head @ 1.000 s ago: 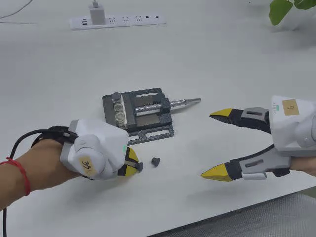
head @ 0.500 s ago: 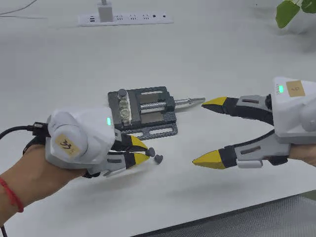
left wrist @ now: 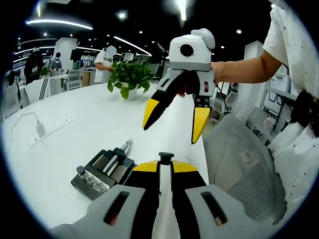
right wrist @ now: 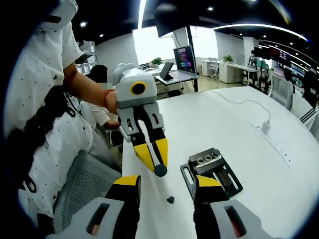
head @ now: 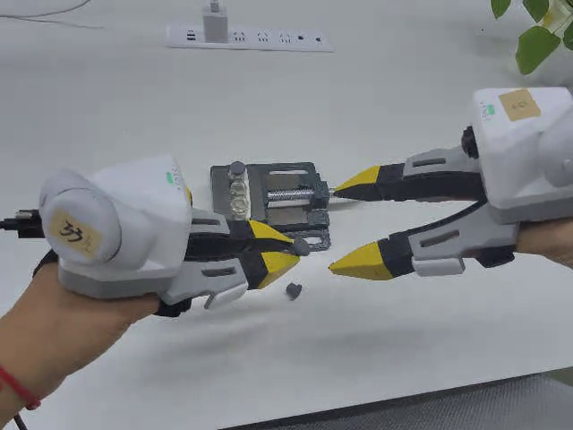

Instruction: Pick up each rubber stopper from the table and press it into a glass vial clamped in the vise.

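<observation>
My left gripper (head: 288,253) is off the table, shut on a grey rubber stopper (head: 302,245) at its yellow tips; its own view has that stopper (left wrist: 166,158) between the closed jaws. A second stopper (head: 293,289) lies on the table just below. Behind stands the dark vise (head: 291,210) clamping a row of glass vials (head: 237,199); the far vial carries a stopper (head: 237,168). My right gripper (head: 345,227) hovers open beside the vise, facing the left one, nothing in it. From the right gripper view, the held stopper (right wrist: 160,170) is above the loose one (right wrist: 170,199).
A white power strip (head: 246,38) with a plugged charger lies at the back of the white table (head: 134,116). Plant leaves (head: 537,36) hang at the far right. The table's front edge and a mesh chair (head: 510,403) sit close below. People stand in the room behind.
My left gripper has lifted one stopper off the table and risen to the right. The right gripper has moved left toward the vise. The other stopper stays on the table.
</observation>
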A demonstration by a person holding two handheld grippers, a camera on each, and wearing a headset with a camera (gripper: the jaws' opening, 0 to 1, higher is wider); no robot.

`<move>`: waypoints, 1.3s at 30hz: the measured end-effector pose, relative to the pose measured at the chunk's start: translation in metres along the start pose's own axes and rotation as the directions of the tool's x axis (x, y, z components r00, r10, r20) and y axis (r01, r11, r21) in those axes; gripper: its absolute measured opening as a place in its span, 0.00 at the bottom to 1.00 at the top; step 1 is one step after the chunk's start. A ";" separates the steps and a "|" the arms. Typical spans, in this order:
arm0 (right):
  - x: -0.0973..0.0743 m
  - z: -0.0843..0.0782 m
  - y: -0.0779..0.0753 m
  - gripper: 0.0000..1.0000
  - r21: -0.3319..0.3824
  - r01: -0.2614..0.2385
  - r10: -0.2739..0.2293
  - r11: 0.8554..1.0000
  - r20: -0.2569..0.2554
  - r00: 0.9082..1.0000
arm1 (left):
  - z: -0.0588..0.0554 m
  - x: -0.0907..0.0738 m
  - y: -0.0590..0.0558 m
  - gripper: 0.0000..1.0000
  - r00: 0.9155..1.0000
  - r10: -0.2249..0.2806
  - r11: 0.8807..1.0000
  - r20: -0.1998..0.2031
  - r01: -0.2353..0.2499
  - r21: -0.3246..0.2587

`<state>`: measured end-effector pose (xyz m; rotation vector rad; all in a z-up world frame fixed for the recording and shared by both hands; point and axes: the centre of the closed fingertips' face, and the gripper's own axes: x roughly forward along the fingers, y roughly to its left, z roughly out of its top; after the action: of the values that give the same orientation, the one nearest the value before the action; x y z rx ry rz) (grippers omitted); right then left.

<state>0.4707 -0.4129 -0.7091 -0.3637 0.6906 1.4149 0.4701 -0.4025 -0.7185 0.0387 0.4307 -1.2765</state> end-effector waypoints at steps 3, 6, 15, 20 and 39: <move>0.003 0.005 0.002 0.29 -0.026 -0.040 0.039 0.999 -0.020 0.999 | 0.006 -0.002 -0.002 0.04 1.000 0.001 1.000 0.014 -0.001 0.005; 0.006 0.010 0.006 0.24 -0.042 -0.080 0.078 0.996 -0.042 0.996 | 0.010 -0.004 -0.003 0.04 1.000 0.003 1.000 0.025 -0.003 0.012; 0.009 0.017 0.010 0.13 -0.075 -0.128 0.123 0.989 -0.072 0.990 | 0.015 -0.009 -0.005 0.04 0.999 0.003 1.000 0.040 -0.004 0.024; 0.010 0.019 0.013 0.10 -0.080 -0.142 0.136 0.987 -0.076 0.988 | 0.016 -0.010 -0.005 0.04 0.999 0.004 1.000 0.047 -0.005 0.020; 0.011 0.019 0.018 0.08 -0.089 -0.153 0.146 0.984 -0.079 0.986 | 0.017 -0.010 -0.006 0.04 0.999 -0.009 1.000 0.050 0.009 0.017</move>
<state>0.4578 -0.3906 -0.6986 -0.4469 0.7229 1.5874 0.4668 -0.3994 -0.6983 0.0190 0.3777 -1.2874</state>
